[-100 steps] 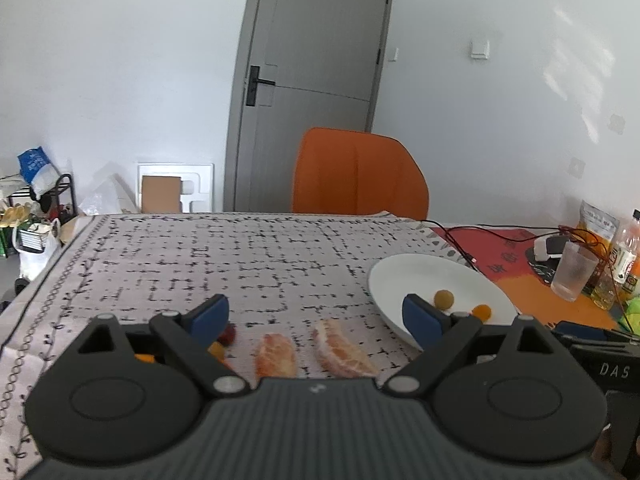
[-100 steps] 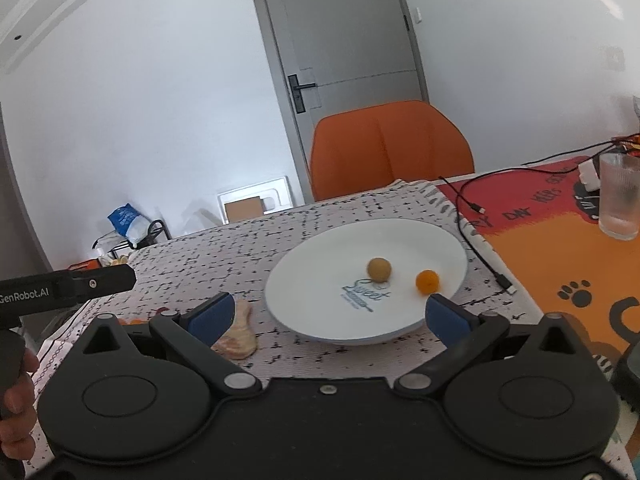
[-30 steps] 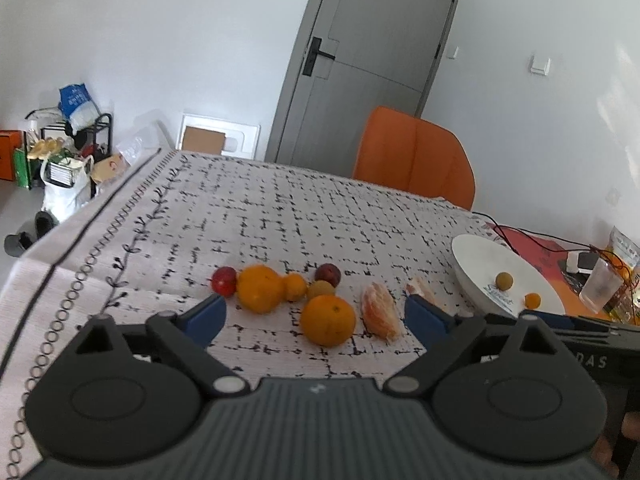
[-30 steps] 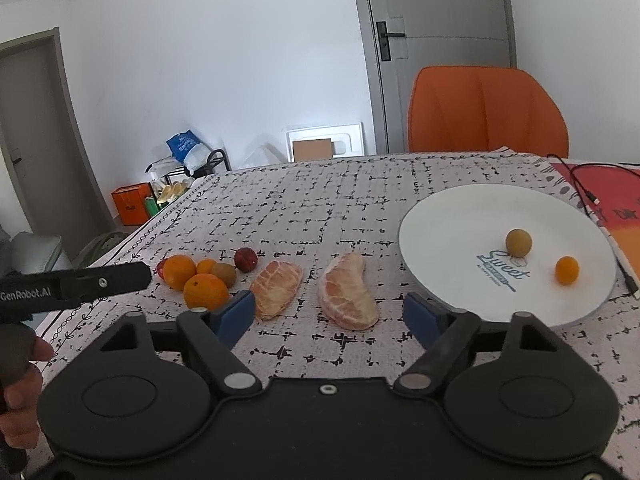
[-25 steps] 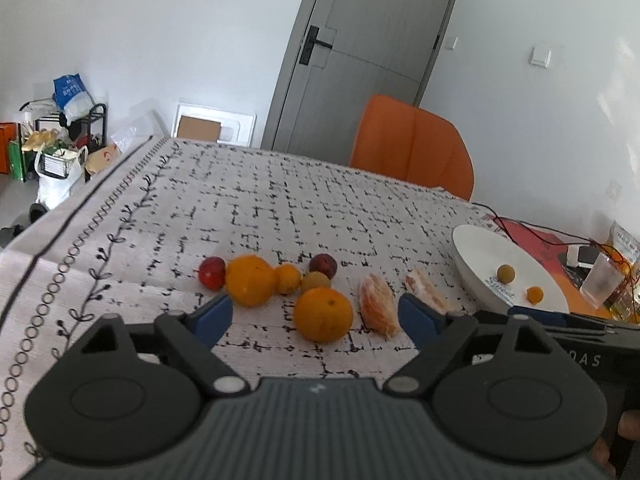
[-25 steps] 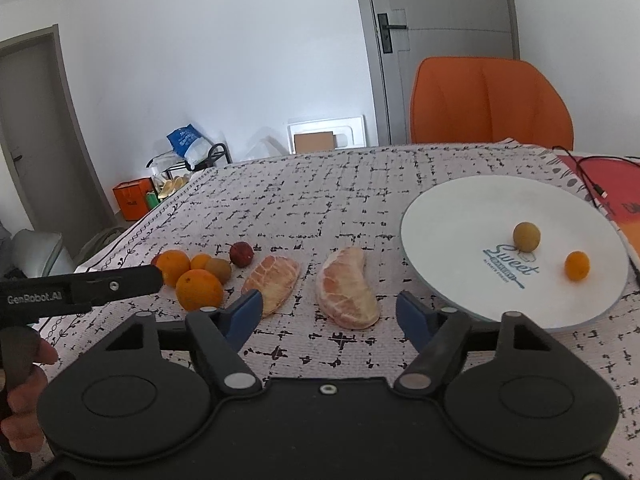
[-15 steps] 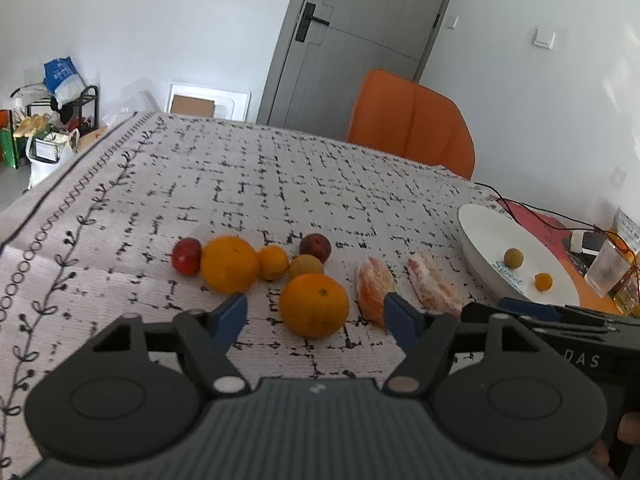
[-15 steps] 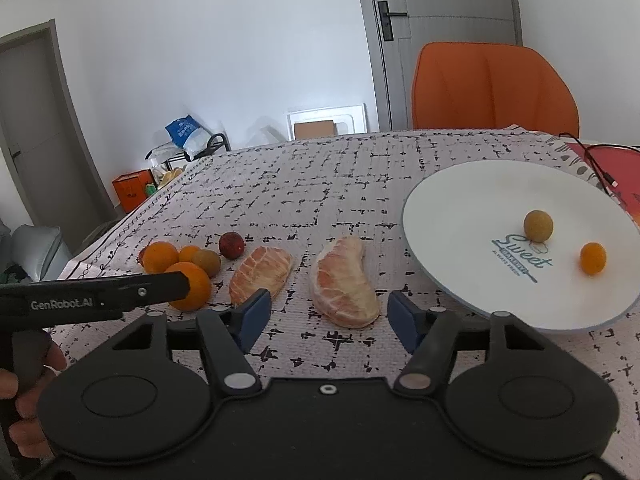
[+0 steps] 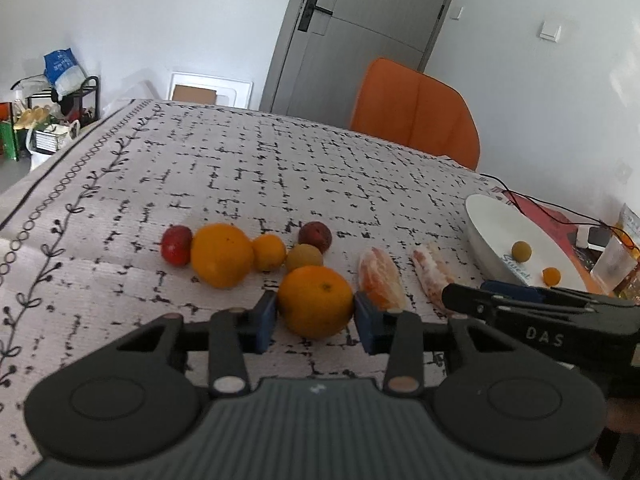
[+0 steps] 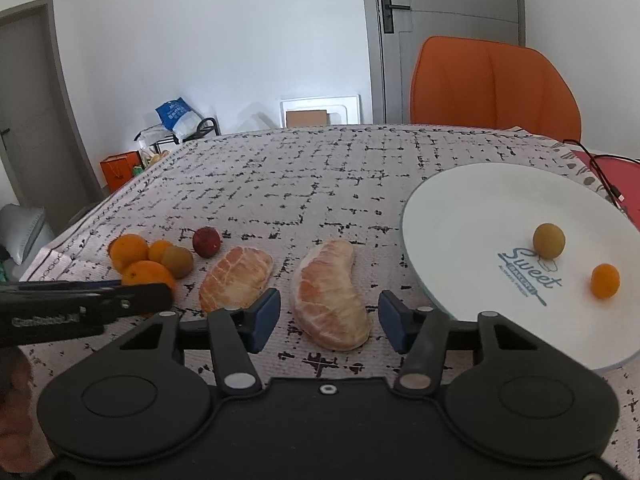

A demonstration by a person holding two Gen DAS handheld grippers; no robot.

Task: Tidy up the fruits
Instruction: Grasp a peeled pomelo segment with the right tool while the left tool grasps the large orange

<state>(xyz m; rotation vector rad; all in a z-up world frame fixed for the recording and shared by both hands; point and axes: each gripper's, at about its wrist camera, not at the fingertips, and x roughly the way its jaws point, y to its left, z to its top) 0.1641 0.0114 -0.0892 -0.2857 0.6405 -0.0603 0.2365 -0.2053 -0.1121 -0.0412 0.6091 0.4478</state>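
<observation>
An orange [image 9: 316,300] lies on the patterned tablecloth, and my left gripper [image 9: 316,320] is closing on it, its blue pads touching both sides. My right gripper [image 10: 328,320] is also closing, with a peeled citrus segment [image 10: 328,292] between its pads and a gap showing on each side. A second peeled segment [image 10: 236,276] lies just to the left of it. The white plate [image 10: 460,216] at the right holds a small brownish fruit [image 10: 549,240] and a small orange fruit [image 10: 605,280].
Behind the gripped orange lie a bigger orange [image 9: 222,255], a red fruit [image 9: 176,245], a small orange fruit [image 9: 269,252], a brownish fruit [image 9: 304,257] and a dark red one [image 9: 315,237]. An orange chair [image 9: 416,112] stands at the far edge. A cable [image 9: 532,200] and a plastic cup [image 9: 612,260] are at the right.
Both grippers moved forward and down towards the fruit. The left jaws narrowed onto the orange. The right jaws narrowed around the peeled segment.
</observation>
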